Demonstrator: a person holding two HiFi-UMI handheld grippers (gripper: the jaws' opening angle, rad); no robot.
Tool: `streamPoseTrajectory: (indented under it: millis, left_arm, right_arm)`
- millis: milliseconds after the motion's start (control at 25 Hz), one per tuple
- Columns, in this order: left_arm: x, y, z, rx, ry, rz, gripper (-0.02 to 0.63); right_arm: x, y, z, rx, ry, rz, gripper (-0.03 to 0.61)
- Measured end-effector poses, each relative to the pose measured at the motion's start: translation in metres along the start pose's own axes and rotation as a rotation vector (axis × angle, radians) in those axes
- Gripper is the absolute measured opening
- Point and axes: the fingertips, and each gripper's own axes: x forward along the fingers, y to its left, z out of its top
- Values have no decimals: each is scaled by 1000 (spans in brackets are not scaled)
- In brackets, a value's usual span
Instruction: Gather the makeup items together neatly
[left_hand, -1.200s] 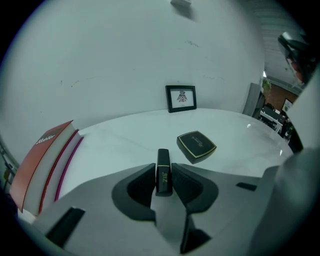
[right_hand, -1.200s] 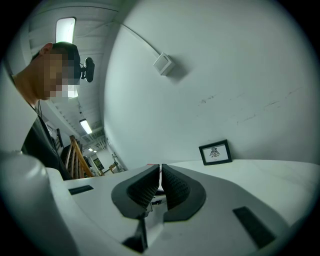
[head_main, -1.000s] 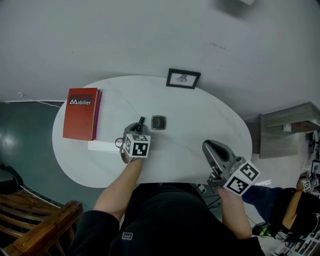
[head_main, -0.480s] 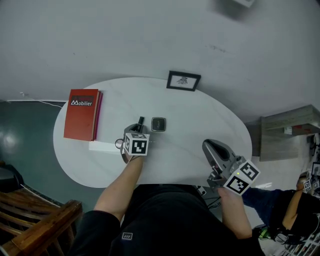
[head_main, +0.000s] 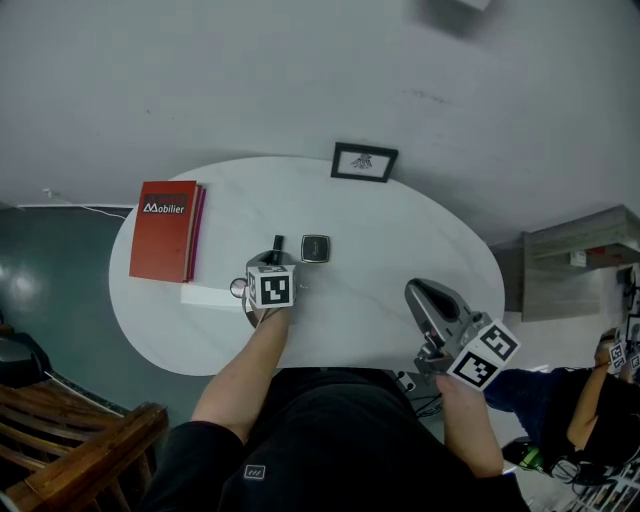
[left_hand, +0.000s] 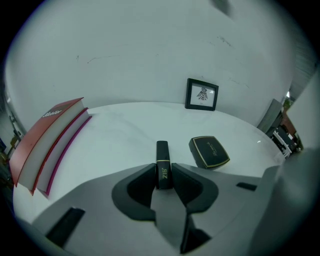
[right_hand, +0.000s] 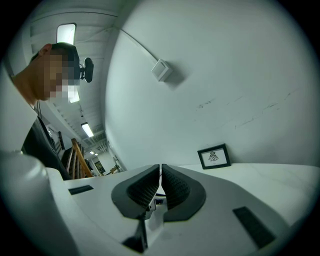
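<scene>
On table (left_hand: 120, 132): slim black lipstick tube (left_hand: 163, 170), gold band, pale lettering.

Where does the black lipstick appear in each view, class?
Head view: lipstick near centre, just left of the compact.
Left gripper view: lipstick low centre.
Right gripper view: not in it.
Shared landmark: framed picture, against the wall in all three views.
</scene>
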Motion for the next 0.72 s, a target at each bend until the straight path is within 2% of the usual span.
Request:
streamPoseTrajectory:
  millis: [200,320,480,720]
  left_arm:
    - [-3,2,4,6,-19,16,112]
    - [-10,2,12,23,-58,20,149]
    - [-34,-2,28,37,-146,-6,147]
    - [-92,1,50,74,-300,-57,92]
  right_arm:
    - [-3,-1,0,1,-5,-4,37]
    - [-3,0,1,0,-7,2,37]
    - [3,8,0,-9,-6,25,38]
    - [24,43,6,-60,-18,81,38]
